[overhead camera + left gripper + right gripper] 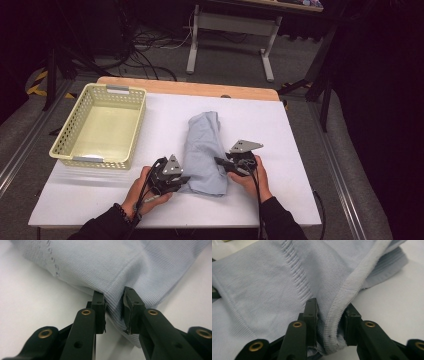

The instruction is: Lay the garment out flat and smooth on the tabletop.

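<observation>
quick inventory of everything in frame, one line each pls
garment: 1, pale blue ribbed knit, folded in a bundle at the middle of the table, near end pinched from both sides
basket: 1, pale yellow perforated plastic, nothing in it, left part of the table
table cover: 1, white, over the tabletop
tabletop edge: 1, light wood, showing at the far side
second table: 1, grey legs, on the floor beyond
left gripper: 1, black, shut on the garment's near left corner
right gripper: 1, black, shut on a ribbed hem at the near right
hands: 2, dark sleeves, bottom edge

Both hand-held grippers (186,181) (220,162) low, jaws clamped
</observation>
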Available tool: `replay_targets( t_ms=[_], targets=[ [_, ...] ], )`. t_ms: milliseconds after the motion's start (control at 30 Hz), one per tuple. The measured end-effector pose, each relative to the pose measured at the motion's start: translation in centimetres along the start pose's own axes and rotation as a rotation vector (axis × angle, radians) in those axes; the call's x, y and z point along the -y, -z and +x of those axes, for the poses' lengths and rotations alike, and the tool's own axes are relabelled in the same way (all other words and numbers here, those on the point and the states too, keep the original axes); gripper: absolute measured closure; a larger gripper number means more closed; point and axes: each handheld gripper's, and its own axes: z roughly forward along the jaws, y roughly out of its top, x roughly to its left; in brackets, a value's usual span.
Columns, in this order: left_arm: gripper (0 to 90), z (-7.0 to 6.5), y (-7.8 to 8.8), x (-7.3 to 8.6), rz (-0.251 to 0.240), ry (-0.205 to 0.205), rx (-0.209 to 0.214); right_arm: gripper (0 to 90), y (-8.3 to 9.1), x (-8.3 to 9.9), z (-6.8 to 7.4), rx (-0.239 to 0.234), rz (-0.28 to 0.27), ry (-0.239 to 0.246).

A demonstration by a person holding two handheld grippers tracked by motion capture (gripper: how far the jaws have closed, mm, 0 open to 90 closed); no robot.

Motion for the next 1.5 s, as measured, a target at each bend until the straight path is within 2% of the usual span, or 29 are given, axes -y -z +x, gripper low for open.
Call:
replay_targets(
  t_ms=[100, 133, 267, 333, 367, 433, 500, 567, 633, 700, 767, 833, 900, 933, 1033, 1100, 1200, 1300, 1500],
  targets=[
    [74.1, -0.4, 0.2, 0.1, 0.006, -0.015, -0.006, 54.0, 0.2, -0.1, -0.1, 0.027, -0.01, -0.008],
    [74.0, -0.5, 0.2, 0.1, 0.001, -0.019, -0.009, 52.8, 0.5, 0.0, -0.2, 0.028, -0.013, -0.014],
    [72.3, -0.8, 0.1, 0.2, 0.006, -0.031, -0.02, 68.6, 2.9, 0.6, -1.5, 0.05, -0.062, -0.058],
    [70.7, -1.0, 0.0, 0.3, 0.012, -0.035, -0.023, 75.6, 3.8, 1.0, -2.1, 0.047, -0.07, -0.091],
    [68.9, -1.1, -0.1, 0.3, 0.02, -0.039, -0.023, 78.3, 4.0, 1.2, -2.1, 0.056, -0.067, -0.092],
    [64.2, -1.3, -0.3, 0.2, 0.029, -0.049, -0.036, 82.3, 4.3, 1.3, -2.1, 0.068, -0.061, -0.071],
    [60.6, -1.5, -0.4, 0.3, 0.031, -0.067, -0.045, 82.6, 4.3, 1.2, -1.8, 0.066, -0.073, -0.051],
    [60.5, -1.6, -0.4, 0.3, 0.037, -0.086, -0.055, 79.3, 4.4, 1.1, -1.5, 0.077, -0.102, -0.044],
    [60.5, -1.6, -0.4, 0.4, 0.032, -0.077, -0.052, 78.0, 4.6, 0.8, -1.0, 0.094, -0.139, -0.027],
    [60.7, -1.6, -0.4, 0.4, 0.03, -0.081, -0.049, 77.4, 5.0, 0.6, -0.5, 0.093, -0.193, -0.017],
    [60.7, -1.5, -0.4, 0.3, 0.037, -0.083, -0.046, 77.7, 5.0, 0.4, -0.1, 0.08, -0.202, -0.004],
    [60.2, -1.5, -0.3, 0.3, 0.044, -0.097, -0.048, 78.7, 4.3, 0.4, 0.3, 0.103, -0.169, 0.028],
    [59.9, -1.5, -0.3, 0.3, 0.044, -0.099, -0.048, 83.9, 3.7, 0.6, 0.4, 0.104, -0.139, 0.04],
    [60.5, -1.5, -0.4, 0.3, 0.04, -0.094, -0.047, 86.1, 3.1, 0.9, 0.3, 0.11, -0.104, 0.05],
    [60.6, -1.4, -0.4, 0.3, 0.041, -0.103, -0.041, 89.6, 1.9, 1.7, 0.0, 0.102, -0.038, 0.032],
    [59.3, -1.3, -0.2, 0.2, 0.051, -0.123, -0.04, 89.6, 1.6, 1.9, 0.0, 0.103, -0.007, 0.036],
    [55.8, -1.0, 0.0, 0.3, 0.049, -0.117, -0.032, 89.6, 1.4, 2.1, -0.1, 0.085, 0.011, 0.021],
    [58.1, -1.2, 0.0, 0.3, 0.055, -0.127, -0.024, 89.7, 1.2, 2.4, -0.3, 0.072, 0.023, -0.001],
    [63.6, -1.3, 0.5, 0.4, 0.075, -0.15, -0.012, 89.8, 0.9, 2.4, 0.1, 0.097, 0.046, 0.033]
  ],
)
